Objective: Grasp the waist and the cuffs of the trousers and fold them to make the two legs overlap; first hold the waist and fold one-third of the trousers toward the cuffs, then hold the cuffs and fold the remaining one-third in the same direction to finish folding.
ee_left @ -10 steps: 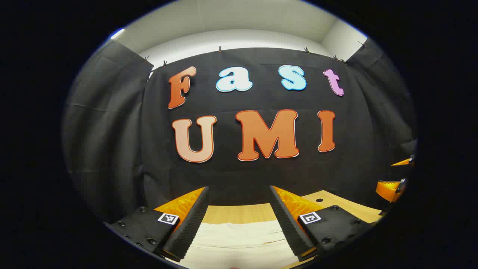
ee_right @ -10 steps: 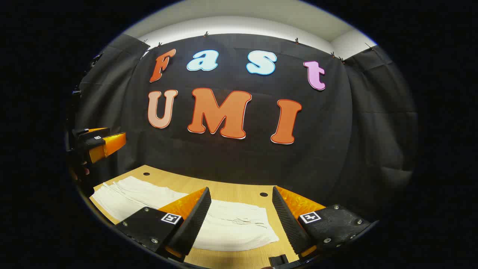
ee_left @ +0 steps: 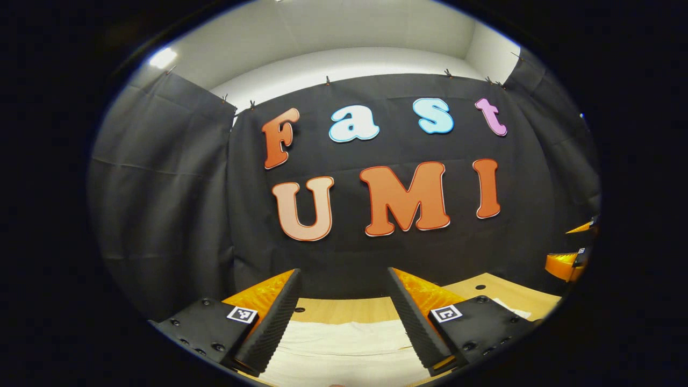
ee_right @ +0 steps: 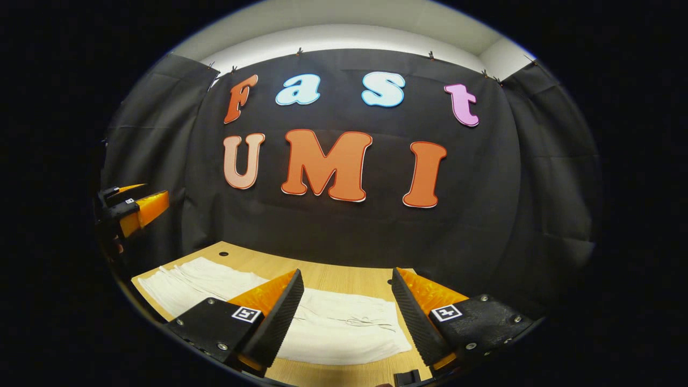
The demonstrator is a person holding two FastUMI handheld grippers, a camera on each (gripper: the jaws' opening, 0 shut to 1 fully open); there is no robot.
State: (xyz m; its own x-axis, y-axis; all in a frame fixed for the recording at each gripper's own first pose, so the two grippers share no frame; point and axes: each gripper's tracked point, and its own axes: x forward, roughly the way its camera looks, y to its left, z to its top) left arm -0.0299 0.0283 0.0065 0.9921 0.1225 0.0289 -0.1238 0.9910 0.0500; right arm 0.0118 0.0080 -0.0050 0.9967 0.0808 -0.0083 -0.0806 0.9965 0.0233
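Both grippers drift slightly while the trousers lie untouched on the table

Compared with half a second ago, each camera's picture of the booth has shifted a little — the wall sits lower in the left gripper view and the table edge has slid in the right gripper view — so both hands are repositioning, not grasping. The left gripper [ee_left: 344,314] has its fingers wide apart above the pale cream cloth trousers [ee_left: 344,344], and the right gripper [ee_right: 346,314] hangs equally spread, with nothing between its fingers, over the same flat, stretched-out garment on the light wooden table [ee_right: 333,277]. I judge that no fold has begun — waist and cuffs have yet to be gripped.
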